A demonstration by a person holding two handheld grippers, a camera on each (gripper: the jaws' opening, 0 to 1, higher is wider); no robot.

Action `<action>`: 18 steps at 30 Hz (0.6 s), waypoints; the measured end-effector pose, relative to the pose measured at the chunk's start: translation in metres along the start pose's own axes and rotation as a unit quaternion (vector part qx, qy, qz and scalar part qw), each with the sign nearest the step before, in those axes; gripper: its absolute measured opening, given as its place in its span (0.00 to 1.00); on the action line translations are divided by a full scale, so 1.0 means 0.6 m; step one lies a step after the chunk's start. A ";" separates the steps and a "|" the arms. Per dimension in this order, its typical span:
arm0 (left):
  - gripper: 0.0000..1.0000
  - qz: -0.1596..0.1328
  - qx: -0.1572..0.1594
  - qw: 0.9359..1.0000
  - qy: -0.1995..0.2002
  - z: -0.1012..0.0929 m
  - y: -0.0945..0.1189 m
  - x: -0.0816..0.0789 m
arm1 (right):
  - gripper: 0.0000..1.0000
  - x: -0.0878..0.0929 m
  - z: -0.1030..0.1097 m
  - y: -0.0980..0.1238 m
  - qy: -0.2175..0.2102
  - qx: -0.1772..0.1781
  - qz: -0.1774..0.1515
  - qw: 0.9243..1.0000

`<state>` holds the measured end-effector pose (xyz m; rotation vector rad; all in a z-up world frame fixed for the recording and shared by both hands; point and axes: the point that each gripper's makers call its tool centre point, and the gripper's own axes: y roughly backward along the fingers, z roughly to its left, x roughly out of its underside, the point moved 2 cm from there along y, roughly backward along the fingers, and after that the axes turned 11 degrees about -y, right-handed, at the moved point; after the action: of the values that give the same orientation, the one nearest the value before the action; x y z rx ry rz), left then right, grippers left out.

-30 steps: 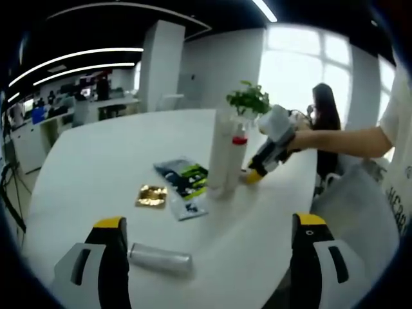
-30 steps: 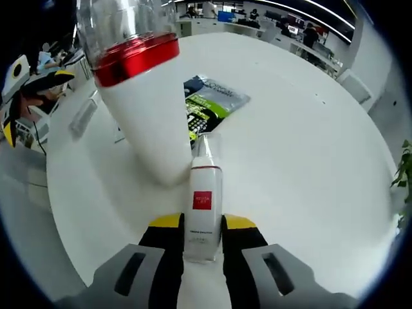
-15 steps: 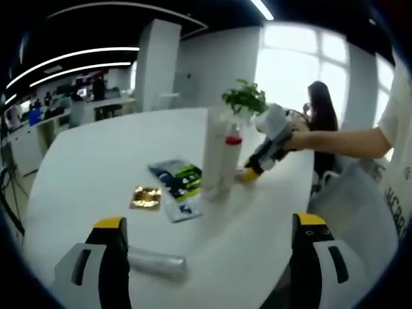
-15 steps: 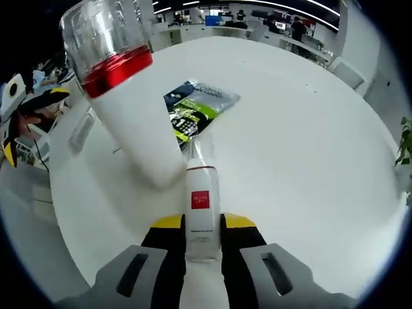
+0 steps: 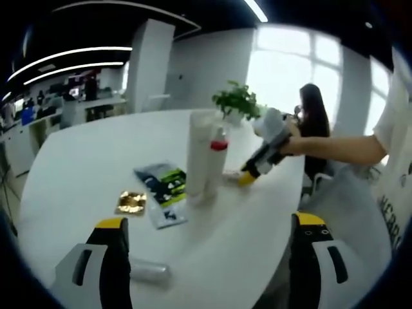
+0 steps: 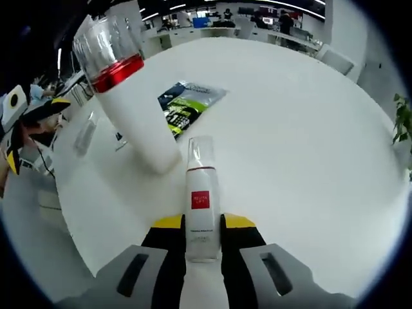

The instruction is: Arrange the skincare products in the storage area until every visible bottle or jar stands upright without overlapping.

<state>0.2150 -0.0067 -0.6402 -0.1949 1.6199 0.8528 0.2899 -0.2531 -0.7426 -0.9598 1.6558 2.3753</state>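
Observation:
My right gripper (image 6: pixel 203 226) is shut on a small white bottle (image 6: pixel 202 199) with a red square label. The bottle points forward along the jaws, its clear cap near the foot of a tall white bottle (image 6: pixel 132 112) that has a red band and a clear cap. In the left gripper view the right gripper (image 5: pixel 246 177) reaches in from the right to the base of two upright bottles, a tall white one (image 5: pixel 196 154) and a slimmer red-banded one (image 5: pixel 217 161). My left gripper (image 5: pixel 209 257) is wide open, with a silvery tube (image 5: pixel 148 273) lying by its left jaw.
A green-and-black sachet (image 5: pixel 164 180), a gold sachet (image 5: pixel 132 201) and a pale sachet (image 5: pixel 168 217) lie flat on the round white table (image 5: pixel 84 161). A potted plant (image 5: pixel 237 102) stands at the back. A person (image 5: pixel 312 122) sits beyond the far edge.
The right gripper has drawn back a little from the tall red-banded bottle, still holding the small bottle. The left gripper view has shifted, and its jaws stay wide open.

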 end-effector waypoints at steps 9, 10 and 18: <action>0.95 0.001 0.025 1.000 0.008 -0.024 -0.016 -0.004 | 0.19 0.020 0.015 0.030 -0.076 -0.046 -0.029 0.996; 0.95 -0.001 0.030 1.000 0.009 -0.029 -0.019 -0.005 | 0.19 0.023 0.017 0.033 -0.077 -0.047 -0.031 0.995; 0.85 -0.015 0.061 0.997 0.035 -0.060 -0.029 -0.017 | 0.19 0.029 0.048 0.070 -0.075 -0.065 -0.057 0.993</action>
<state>0.1990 -0.0446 -0.6383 -0.1646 1.7248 0.7275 0.2461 -0.2500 -0.7113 -0.8452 1.3705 2.4367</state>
